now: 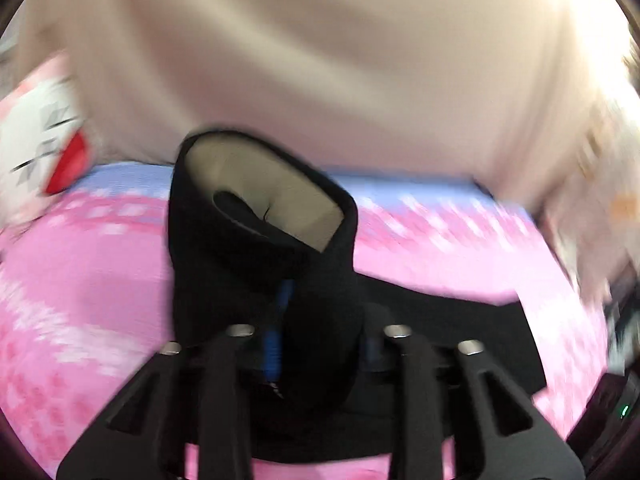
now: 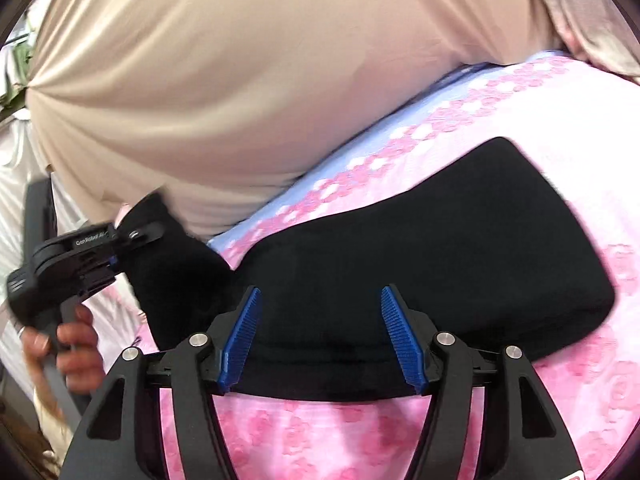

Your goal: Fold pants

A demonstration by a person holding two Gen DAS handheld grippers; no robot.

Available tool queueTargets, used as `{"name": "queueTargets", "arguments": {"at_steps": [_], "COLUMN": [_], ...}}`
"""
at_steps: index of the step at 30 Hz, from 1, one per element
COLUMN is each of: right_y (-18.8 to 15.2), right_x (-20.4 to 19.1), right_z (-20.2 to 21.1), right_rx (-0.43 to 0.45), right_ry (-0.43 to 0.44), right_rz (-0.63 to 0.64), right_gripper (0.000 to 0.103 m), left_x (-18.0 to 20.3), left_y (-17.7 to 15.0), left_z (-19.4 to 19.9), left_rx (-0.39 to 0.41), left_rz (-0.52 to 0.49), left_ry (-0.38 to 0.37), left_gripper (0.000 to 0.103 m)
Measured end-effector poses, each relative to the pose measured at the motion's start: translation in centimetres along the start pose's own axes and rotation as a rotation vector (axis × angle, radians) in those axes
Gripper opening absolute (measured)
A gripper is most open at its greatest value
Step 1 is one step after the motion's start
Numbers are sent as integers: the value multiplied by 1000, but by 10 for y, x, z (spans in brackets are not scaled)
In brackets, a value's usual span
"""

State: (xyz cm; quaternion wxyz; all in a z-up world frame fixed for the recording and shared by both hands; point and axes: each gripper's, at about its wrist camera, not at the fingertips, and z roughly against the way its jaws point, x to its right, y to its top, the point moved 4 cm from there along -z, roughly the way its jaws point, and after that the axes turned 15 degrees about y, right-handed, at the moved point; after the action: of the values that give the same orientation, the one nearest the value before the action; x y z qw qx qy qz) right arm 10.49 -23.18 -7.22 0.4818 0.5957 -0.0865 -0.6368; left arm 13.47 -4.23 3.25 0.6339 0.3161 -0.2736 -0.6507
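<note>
Your left gripper [image 1: 280, 344] is clamped on a lifted end of the black pants [image 2: 440, 248], ready to fold it over the part lying flat on the pink bedsheet [image 2: 320, 440], while your right gripper [image 2: 320, 340] hangs wide open and empty above them.

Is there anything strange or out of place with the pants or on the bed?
Nothing looks damaged or spilled. The black pants lie on the pink bedspread, with one end lifted up, clamped in the left gripper. That is part of folding. The right gripper is open, with the pants' edge between its fingers.
</note>
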Motion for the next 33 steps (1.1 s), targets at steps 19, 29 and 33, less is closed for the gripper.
{"name": "queueTargets", "arguments": {"at_steps": [19,29,33], "right_y": [12,17,68], "right_x": [-15,-74,-69], "right_z": [-113,-131,-64], "right_rx": [-396,-401,-247], "right_ry": [176,223,193], "right_rz": [-84,10,67], "right_gripper": [81,11,9], "left_x": [-102,-136,-128], "left_y": [-29,-44,-36], "left_z": [21,3,10], "left_rx": [2,-81,-48], "left_rz": [70,124,118], "left_ry": [400,362,325], "left_gripper": [98,98,98]}}
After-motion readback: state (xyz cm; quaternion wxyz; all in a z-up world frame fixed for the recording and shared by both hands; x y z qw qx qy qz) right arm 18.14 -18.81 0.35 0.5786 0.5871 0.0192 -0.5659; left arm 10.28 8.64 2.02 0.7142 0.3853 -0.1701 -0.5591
